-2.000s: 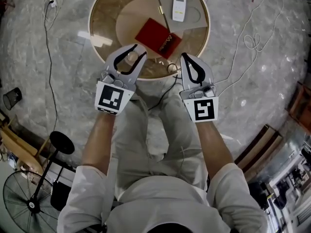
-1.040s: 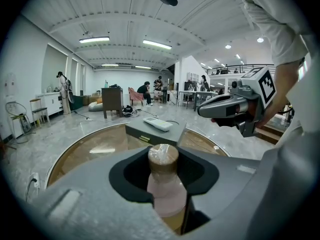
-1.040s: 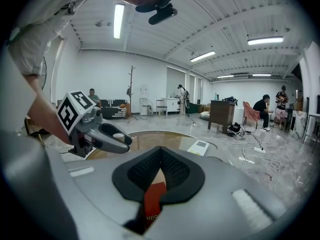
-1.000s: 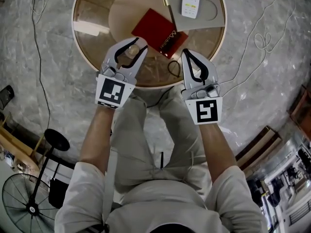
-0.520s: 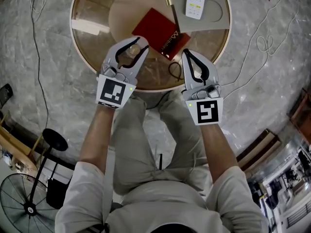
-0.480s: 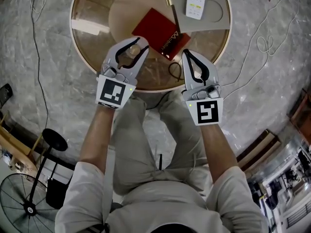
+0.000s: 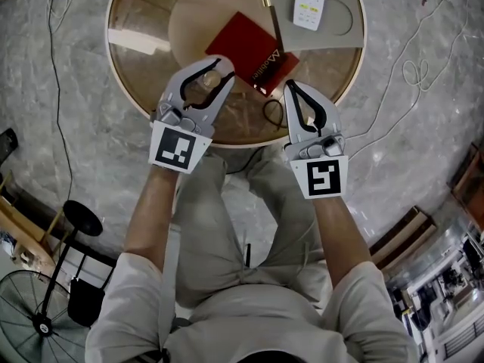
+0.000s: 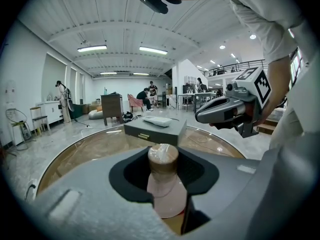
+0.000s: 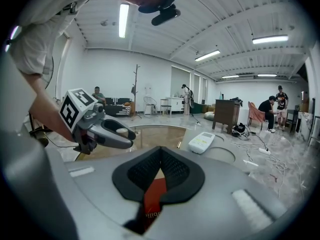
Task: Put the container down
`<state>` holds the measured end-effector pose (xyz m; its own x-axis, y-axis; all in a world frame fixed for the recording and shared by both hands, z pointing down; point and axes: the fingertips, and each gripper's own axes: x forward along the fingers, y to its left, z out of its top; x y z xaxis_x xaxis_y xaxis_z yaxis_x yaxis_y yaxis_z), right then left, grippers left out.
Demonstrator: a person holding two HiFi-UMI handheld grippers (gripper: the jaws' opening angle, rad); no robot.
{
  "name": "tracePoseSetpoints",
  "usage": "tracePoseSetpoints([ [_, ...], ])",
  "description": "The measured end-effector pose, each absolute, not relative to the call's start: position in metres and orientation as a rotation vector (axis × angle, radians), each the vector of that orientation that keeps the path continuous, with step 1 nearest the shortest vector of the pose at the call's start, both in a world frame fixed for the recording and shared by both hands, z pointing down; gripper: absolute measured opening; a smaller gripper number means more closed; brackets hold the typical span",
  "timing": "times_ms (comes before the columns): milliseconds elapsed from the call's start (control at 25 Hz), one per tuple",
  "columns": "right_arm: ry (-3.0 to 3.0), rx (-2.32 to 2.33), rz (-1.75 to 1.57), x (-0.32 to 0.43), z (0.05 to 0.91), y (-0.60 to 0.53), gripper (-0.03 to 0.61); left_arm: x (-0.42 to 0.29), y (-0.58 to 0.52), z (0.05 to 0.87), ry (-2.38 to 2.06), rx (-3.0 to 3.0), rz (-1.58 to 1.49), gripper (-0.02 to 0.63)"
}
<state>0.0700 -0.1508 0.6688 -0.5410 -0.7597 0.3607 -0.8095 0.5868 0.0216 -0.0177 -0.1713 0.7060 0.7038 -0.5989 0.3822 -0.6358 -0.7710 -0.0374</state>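
My left gripper (image 7: 221, 69) is shut on a small container (image 7: 203, 83) with a pale pink body and a brown cap, held upright over the near part of the round glass table (image 7: 125, 82). In the left gripper view the container (image 8: 163, 184) fills the gap between the jaws, its base close to the tabletop; whether it touches I cannot tell. To its right my right gripper (image 7: 292, 87) hangs shut and empty over the table's near edge. It shows in the left gripper view as the right gripper (image 8: 200, 117), and the right gripper view shows the left gripper (image 9: 131, 134).
A red book (image 7: 254, 51) lies mid-table, just beyond both grippers. Farther back, a white remote (image 7: 310, 2) rests on a grey box (image 8: 155, 132). A thin dark cable (image 7: 269, 113) loops at the table's near edge. A fan (image 7: 34, 320) stands on the floor at left.
Both grippers have moved a little farther in over the table. The left one still holds the container and the right one stays shut.
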Motion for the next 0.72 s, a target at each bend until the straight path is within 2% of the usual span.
tracePoseSetpoints([
  [280, -2.496, 1.265, 0.197, 0.068, 0.672, -0.153, 0.005, -0.018, -0.173, 0.705, -1.033, 2.816, 0.544, 0.144],
  [440, -2.502, 1.262, 0.192, 0.067, 0.666, -0.152, 0.005, -0.021, -0.171, 0.699, -1.031, 2.814, 0.533, 0.244],
  [720, -2.513, 1.257, 0.192, 0.063, 0.647, -0.149, 0.005, -0.032, -0.162, 0.675, -1.047, 2.806, 0.552, 0.278],
])
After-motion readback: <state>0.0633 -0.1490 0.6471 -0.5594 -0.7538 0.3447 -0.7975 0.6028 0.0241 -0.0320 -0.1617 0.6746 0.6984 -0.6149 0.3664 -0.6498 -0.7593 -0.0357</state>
